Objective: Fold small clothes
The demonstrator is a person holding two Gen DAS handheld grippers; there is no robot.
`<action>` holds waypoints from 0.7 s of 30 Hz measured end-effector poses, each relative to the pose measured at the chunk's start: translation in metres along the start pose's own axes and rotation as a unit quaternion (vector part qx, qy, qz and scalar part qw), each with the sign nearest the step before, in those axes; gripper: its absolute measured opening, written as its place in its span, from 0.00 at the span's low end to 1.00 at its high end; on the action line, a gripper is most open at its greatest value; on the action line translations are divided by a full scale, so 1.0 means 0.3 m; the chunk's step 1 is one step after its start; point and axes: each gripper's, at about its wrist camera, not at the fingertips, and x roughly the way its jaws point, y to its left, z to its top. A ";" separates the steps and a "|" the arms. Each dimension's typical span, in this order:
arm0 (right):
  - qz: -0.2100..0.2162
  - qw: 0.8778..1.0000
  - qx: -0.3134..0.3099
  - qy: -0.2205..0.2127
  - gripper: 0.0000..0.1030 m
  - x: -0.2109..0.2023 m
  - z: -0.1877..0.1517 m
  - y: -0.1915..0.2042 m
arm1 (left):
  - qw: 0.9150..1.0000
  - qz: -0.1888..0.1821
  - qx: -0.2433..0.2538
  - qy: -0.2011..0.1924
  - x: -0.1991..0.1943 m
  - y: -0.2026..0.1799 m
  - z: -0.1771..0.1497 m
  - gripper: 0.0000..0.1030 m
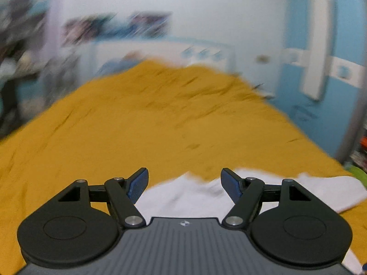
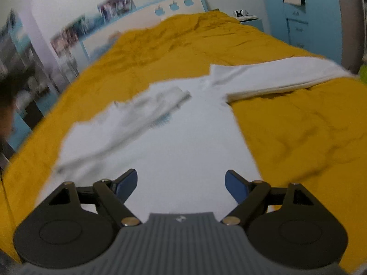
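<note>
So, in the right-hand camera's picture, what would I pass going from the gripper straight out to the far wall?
right gripper, open and empty → white garment spread flat → bare mustard-yellow bedspread → white headboard with blue apples → the wall.

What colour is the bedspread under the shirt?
Mustard yellow bedspread, clearest in the right wrist view.

**White garment laid out on bed, partly folded**

The white long-sleeved garment (image 2: 183,137) lay spread flat on the mustard-yellow bedcover (image 2: 298,126). One sleeve (image 2: 275,78) extended straight out to the right, lying flat. The opposite sleeve (image 2: 146,110) was folded inward, resting diagonally across the body and creased. Motion blur obscured finer detail. In the left wrist view, only the garment's near edge (image 1: 195,197) showed.
</note>
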 end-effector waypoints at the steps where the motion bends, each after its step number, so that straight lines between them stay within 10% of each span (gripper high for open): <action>1: 0.015 1.000 0.016 -0.010 0.77 0.024 0.020 -0.006 | 1.000 0.008 -0.016 0.015 0.011 0.054 -0.014 0.82; 6: 0.085 0.990 0.115 0.023 0.80 0.239 0.153 -0.046 | 0.989 0.090 -0.059 0.103 0.166 0.272 -0.058 0.78; 14: 0.077 0.990 0.100 0.060 0.78 0.616 0.297 -0.045 | 0.960 0.004 -0.233 0.158 0.429 0.461 -0.059 0.77; 21: 0.109 0.980 0.159 0.045 0.73 0.845 0.331 -0.071 | 0.915 -0.057 -0.342 0.206 0.618 0.524 -0.157 0.80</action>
